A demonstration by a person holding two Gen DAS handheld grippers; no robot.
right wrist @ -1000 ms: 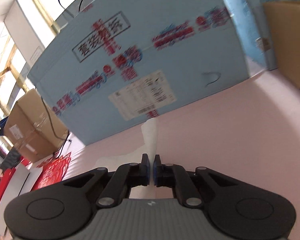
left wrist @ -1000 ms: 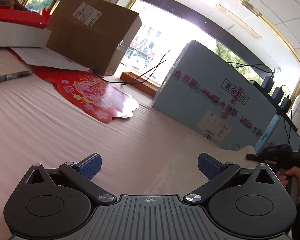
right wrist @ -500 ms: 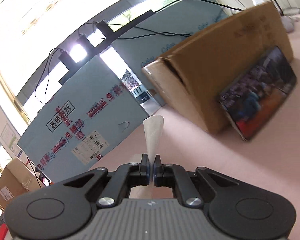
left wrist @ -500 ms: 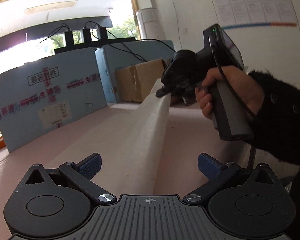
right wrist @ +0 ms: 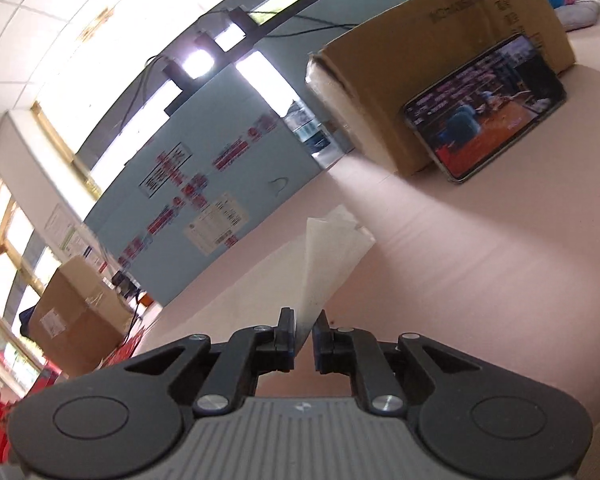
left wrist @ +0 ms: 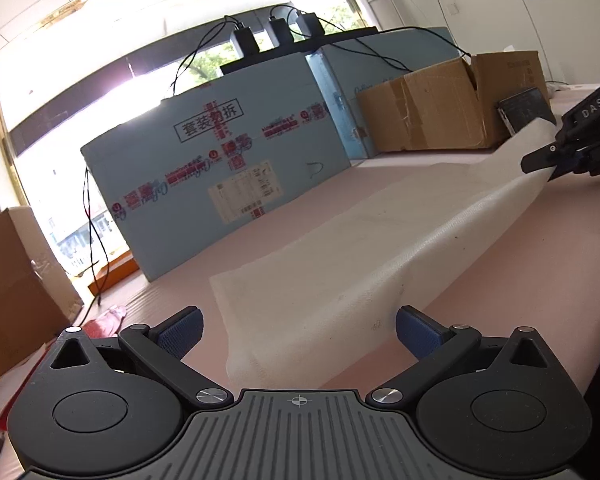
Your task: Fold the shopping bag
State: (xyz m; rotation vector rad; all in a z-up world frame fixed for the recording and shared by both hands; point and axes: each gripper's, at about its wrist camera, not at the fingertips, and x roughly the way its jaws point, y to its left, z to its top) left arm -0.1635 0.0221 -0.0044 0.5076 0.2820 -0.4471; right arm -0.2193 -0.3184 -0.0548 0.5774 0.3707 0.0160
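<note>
1. The white shopping bag (left wrist: 352, 256) lies folded lengthwise on the pink table (left wrist: 540, 280).
2. The left tool (left wrist: 298, 330) hovers released over the bag's near end.
3. The right tool (right wrist: 304, 334), slightly parted, has the far corner between its fingers, lifted.

Bright daylight flooding through blown-out windows (left wrist: 80, 92); strong backlight glare, boxes dimmed. Heavy fisheye bending, dark vignetted corners. Slight blur in right wrist view.

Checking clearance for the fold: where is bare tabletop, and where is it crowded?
Bare pink tabletop lies right of the white bag, and between the bag and the blue carton. Crowded along the back: the cardboard box with the phone leaning against it.
</note>
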